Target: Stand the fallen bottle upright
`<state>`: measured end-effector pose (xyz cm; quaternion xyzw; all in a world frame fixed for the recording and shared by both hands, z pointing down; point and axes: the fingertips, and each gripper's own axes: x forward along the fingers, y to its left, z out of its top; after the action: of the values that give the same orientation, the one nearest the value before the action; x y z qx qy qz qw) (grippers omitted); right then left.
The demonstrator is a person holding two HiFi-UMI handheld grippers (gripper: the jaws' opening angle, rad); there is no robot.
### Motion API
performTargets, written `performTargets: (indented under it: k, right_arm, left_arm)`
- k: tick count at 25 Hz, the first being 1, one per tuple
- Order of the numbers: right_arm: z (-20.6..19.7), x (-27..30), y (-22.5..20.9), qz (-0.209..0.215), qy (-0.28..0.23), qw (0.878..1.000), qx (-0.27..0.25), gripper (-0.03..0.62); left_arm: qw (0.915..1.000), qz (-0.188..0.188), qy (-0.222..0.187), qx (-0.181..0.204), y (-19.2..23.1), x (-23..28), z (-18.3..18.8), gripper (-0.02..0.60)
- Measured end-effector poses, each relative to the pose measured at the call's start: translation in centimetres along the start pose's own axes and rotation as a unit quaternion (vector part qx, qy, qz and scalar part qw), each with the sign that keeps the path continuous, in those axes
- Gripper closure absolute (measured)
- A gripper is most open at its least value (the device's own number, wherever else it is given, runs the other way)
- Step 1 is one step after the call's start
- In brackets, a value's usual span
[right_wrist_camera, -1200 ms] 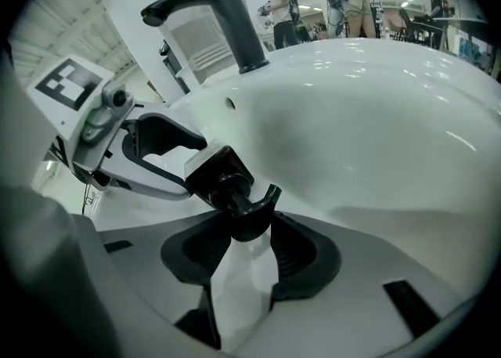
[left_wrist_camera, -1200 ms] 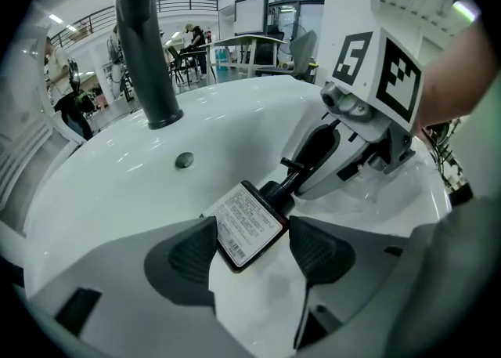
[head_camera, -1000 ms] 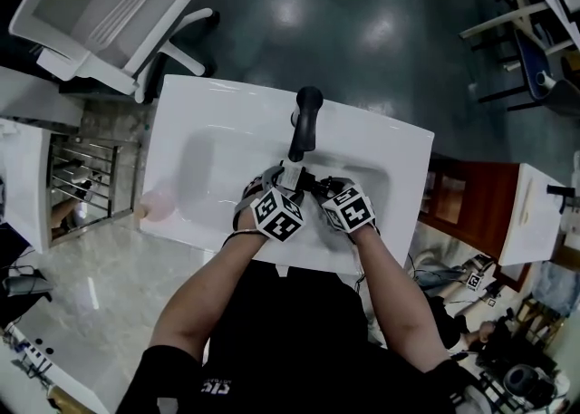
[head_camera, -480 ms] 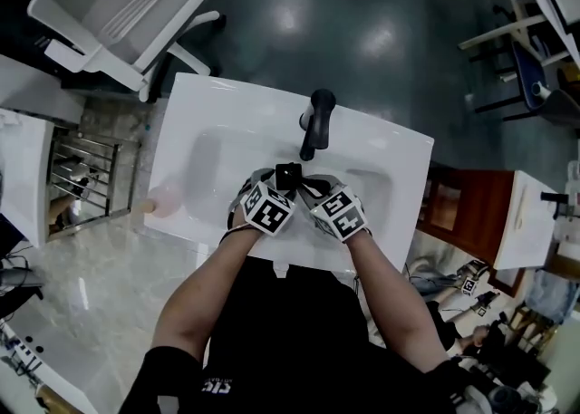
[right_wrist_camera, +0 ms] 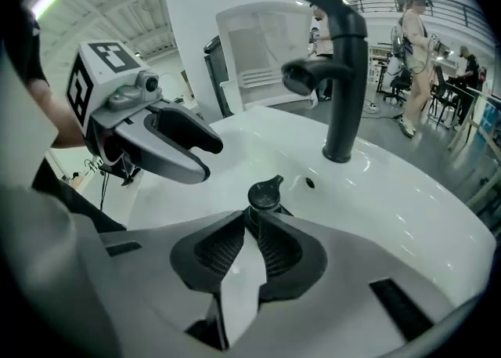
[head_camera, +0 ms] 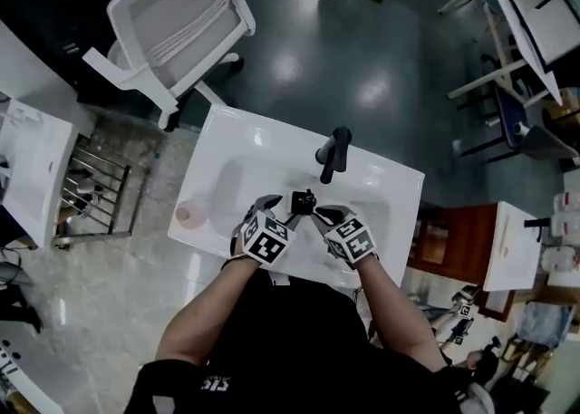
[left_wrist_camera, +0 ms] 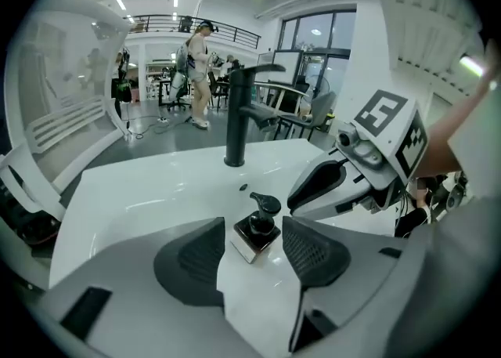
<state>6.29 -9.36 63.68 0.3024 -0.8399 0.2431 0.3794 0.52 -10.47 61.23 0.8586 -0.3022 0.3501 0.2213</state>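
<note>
**Pump bottle [head_camera: 302, 201] stands upright in the washbasin [head_camera: 245, 145]; left gripper [head_camera: 281, 209] and right gripper [head_camera: 319, 215] are both off it**

The pump bottle is small, with a square dark body and a black pump head. It stands on its base in the bowl of the white washbasin. It is on the person's side of the black faucet [head_camera: 333, 151] and apart from it. In the head view it is between the tips of the two grippers, which come to it from the near edge of the basin.

The jaws of the left gripper are wide apart, though they have just been closing a little. In the left gripper view the bottle shows in the gap at the tips. Bare white basin is on each side of it, and neither of the ribbed black pads [left_wrist_camera: 202, 251] touches it.

The jaws of the right gripper have only a narrow wedge of space between them, and they have just been opening. In the right gripper view the pump head rises just past the tips. The neck under it is partly hidden behind the pads [right_wrist_camera: 278, 251]. Nothing lies between the pads themselves. The left gripper view shows the right gripper from the side. Its tip is near the pump head with a small gap, so I read it as holding nothing.

A small pale round object [head_camera: 190, 215] sits on the left near corner of the basin; I cannot tell what it is. A white office chair [head_camera: 181, 27] stands on the dark floor beyond the basin.
</note>
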Motion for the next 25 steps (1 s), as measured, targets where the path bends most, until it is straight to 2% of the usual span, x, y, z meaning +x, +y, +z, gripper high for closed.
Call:
performTargets:
  k: [4, 8, 10, 16, 19, 21, 23, 25]
  right_arm:
    - [0.7, -4.0, 1.3, -0.027, -0.028, 0.999, 0.024, 0.531]
    - [2.2, -7.1, 1.7, -0.062, -0.073, 0.994, 0.058, 0.544]
    - [2.8, -8.3, 1.8, -0.077, -0.094, 0.99, 0.077, 0.549]
    - [2.9, -9.1, 3.4, -0.088, -0.09, 0.989, 0.077, 0.548]
    - [3.1, -9.5, 3.8, -0.085, -0.088, 0.989, 0.077, 0.548]
    - [3.0, -10.1, 3.6, -0.087, -0.088, 0.989, 0.076, 0.546]
    - [2.8, -11.0, 3.1, -0.092, -0.09, 0.989, 0.077, 0.546]
    - [2.3, -12.0, 2.4, -0.1, -0.091, 0.987, 0.083, 0.548]
  left_arm:
    - [0.9993, -0.007, -0.036, 0.012, -0.2, -3.9, 0.9, 0.378]
    - [0.9962, -0.032, -0.081, -0.01, 0.2, -7.2, 2.0, 0.412]
    - [0.9953, -0.035, -0.09, -0.007, 0.5, -8.4, 2.4, 0.426]
    - [0.9941, -0.03, -0.104, 0.005, 1.8, -9.5, 2.9, 0.457]
    - [0.9928, -0.036, -0.11, 0.029, 1.5, -8.2, 2.9, 0.457]
    - [0.9914, -0.051, -0.103, 0.063, 0.2, -6.1, 2.5, 0.433]
    - [0.9903, -0.063, -0.084, 0.092, -1.0, -3.6, 1.9, 0.362]
    - [0.9909, -0.068, -0.063, 0.097, -1.6, -1.1, 1.4, 0.313]
